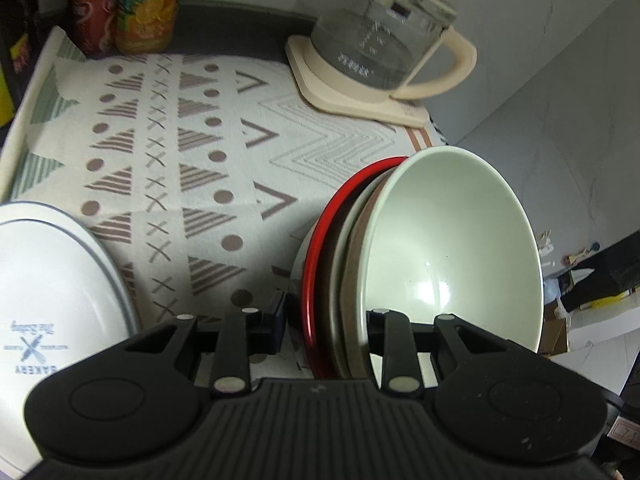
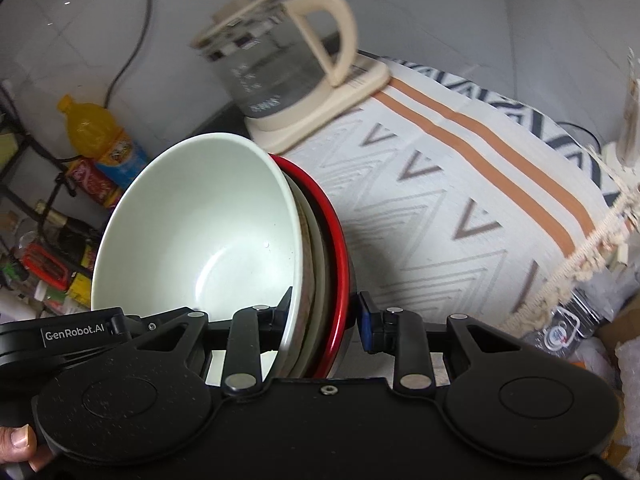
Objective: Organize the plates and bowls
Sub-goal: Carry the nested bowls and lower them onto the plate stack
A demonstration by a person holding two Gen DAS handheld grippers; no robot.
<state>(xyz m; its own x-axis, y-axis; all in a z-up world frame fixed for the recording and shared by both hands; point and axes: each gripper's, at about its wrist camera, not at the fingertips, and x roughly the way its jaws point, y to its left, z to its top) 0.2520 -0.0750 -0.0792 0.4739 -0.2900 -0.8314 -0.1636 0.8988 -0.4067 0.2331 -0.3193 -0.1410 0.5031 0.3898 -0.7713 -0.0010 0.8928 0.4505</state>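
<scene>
One stack of nested bowls (image 1: pixel 452 256), two grippers (image 1: pixel 328 328) (image 2: pixel 320 320) clamped on it, one white plate (image 1: pixel 48 292)

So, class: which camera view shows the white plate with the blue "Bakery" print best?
The left wrist view: the white plate lies at its lower left edge on the patterned cloth, print visible. The right wrist view does not show it at all.

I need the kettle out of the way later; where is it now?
The glass kettle sits on its cream base at the cloth's far edge, beyond the held stack of bowls, in both wrist views.
</scene>
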